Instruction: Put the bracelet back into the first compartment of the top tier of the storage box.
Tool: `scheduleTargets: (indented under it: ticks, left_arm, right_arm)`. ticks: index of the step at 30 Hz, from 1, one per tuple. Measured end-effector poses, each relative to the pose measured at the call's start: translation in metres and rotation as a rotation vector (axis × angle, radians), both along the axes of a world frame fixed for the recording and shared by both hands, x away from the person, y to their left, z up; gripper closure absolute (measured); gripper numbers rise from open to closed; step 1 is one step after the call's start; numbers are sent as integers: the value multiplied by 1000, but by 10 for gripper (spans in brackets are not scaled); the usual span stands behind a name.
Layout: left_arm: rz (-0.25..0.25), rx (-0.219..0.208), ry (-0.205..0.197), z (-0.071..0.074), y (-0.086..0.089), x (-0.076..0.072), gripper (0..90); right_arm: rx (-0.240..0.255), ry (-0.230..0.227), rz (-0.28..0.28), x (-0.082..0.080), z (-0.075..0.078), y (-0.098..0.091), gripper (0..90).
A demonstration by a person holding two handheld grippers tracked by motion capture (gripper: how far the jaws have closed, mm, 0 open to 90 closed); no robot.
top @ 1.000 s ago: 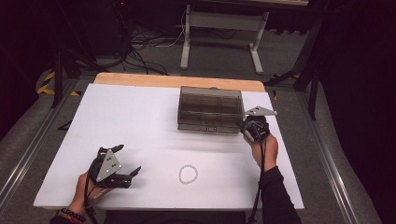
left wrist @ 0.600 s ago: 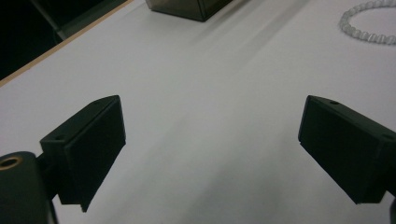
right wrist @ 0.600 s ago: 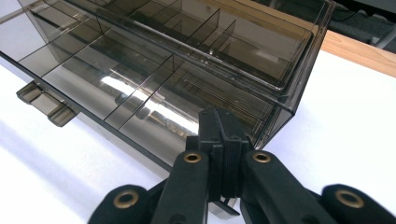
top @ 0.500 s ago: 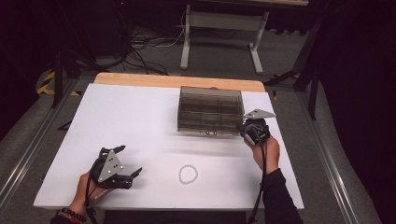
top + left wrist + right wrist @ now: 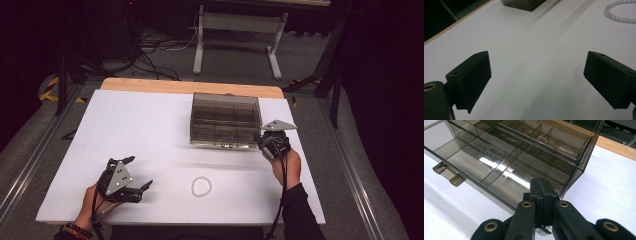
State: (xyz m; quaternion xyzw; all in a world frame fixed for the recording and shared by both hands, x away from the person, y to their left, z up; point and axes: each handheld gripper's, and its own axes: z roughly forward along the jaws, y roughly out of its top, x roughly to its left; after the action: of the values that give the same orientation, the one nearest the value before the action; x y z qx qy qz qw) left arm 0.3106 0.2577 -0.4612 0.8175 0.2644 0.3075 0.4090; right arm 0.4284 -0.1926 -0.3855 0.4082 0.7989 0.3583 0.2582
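A smoky see-through compartment box (image 5: 225, 117) with its lid down stands at the back middle of the white table (image 5: 135, 125). My right gripper (image 5: 260, 139) is shut, its tips against the box's front right corner. In the right gripper view the shut jaws (image 5: 541, 182) lie over the lid (image 5: 499, 152) just above a small front latch tab (image 5: 544, 231); whether they pinch anything is hidden. A pale bead bracelet (image 5: 201, 186) lies loose near the front edge. My left gripper (image 5: 141, 171) is open to the bracelet's left, low over the table (image 5: 536, 77), with the bracelet (image 5: 621, 12) ahead.
A second latch tab (image 5: 447, 173) sticks out of the box's front. A bare wooden strip (image 5: 190, 86) edges the table's far side. Beyond it stand a metal stand (image 5: 235, 40) and floor cables (image 5: 150, 50). Metal rails (image 5: 30, 165) run along both table sides.
My right gripper has crept slightly nearer along the box's front right corner. The left gripper, box and bracelet have hardly moved.
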Motion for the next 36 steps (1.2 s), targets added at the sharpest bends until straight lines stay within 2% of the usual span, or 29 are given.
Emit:
scheduleTargets:
  ticks: [10, 18, 23, 36]
  left_arm:
    - [-2, 5, 1, 0, 0, 0, 83]
    - [-11, 20, 5, -1, -4, 2, 83]
    - [-13, 21, 10, -2, -4, 1, 83]
    - [-11, 16, 7, -2, -3, 1, 83]
  right_arm:
    - [-6, -13, 0, -4, 1, -1, 900]
    - [-31, 29, 16, 10, -6, 7, 900]
    - [-24, 39, 23, 8, -6, 5, 900]
    - [-46, 42, 43, 1, -6, 7, 900]
